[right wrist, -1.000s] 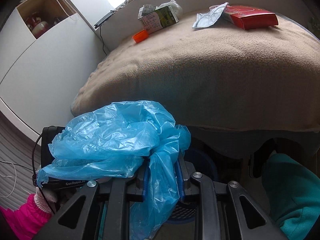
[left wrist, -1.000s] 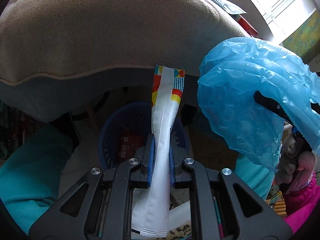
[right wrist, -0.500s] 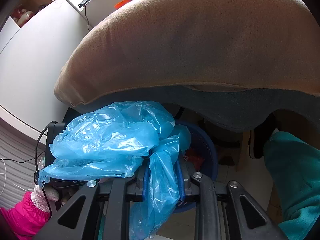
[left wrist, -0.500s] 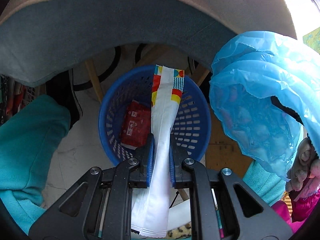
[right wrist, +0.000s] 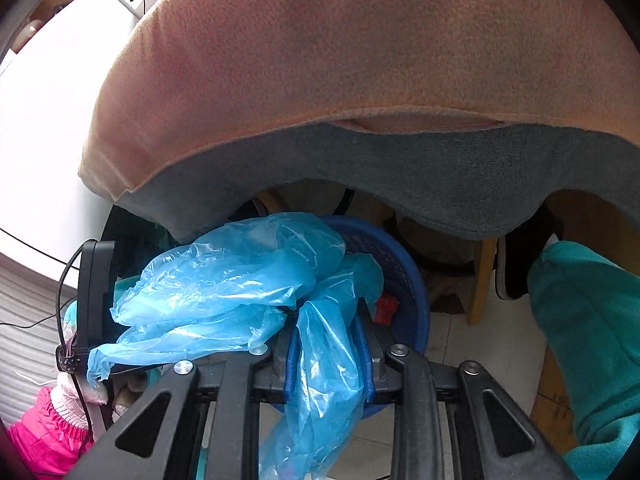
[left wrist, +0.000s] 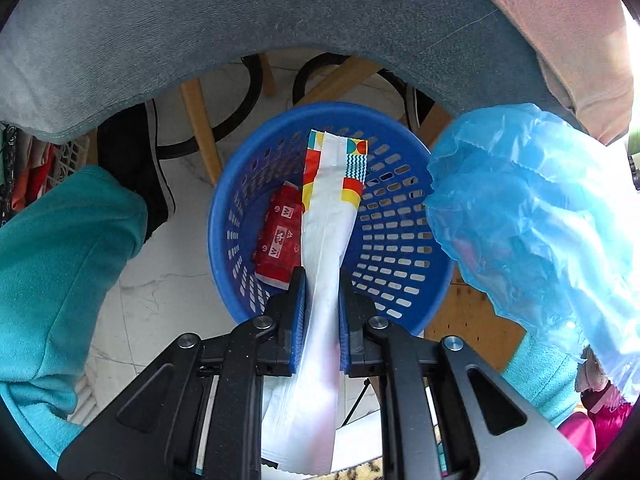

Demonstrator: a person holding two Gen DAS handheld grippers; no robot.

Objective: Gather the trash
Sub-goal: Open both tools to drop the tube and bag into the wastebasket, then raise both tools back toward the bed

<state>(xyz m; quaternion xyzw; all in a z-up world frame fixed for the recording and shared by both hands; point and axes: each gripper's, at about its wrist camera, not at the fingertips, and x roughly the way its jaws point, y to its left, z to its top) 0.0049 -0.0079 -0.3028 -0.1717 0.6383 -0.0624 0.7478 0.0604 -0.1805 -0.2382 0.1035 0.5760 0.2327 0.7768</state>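
Observation:
My left gripper (left wrist: pixel 322 280) is shut on a long white wrapper (left wrist: pixel 326 240) with a coloured end, held over the round blue basket (left wrist: pixel 392 248) on the floor. A red packet (left wrist: pixel 280 240) lies inside the basket. My right gripper (right wrist: pixel 330 320) is shut on a crumpled blue plastic bag (right wrist: pixel 224 288), which also shows at the right of the left wrist view (left wrist: pixel 532 220). The basket's rim (right wrist: pixel 412 280) sits just behind the bag, partly hidden by it.
A table draped in grey and beige cloth (left wrist: pixel 280 12) hangs over the basket. Wooden legs (left wrist: pixel 200 128) and a black shoe (left wrist: pixel 136 160) stand on the white tile floor. A teal-clad leg (left wrist: pixel 60 260) is at the left.
Both grippers have tilted and dropped from the tabletop edge toward the floor. The blue basket has come fully into view beneath the wrapper. Both grips are unchanged.

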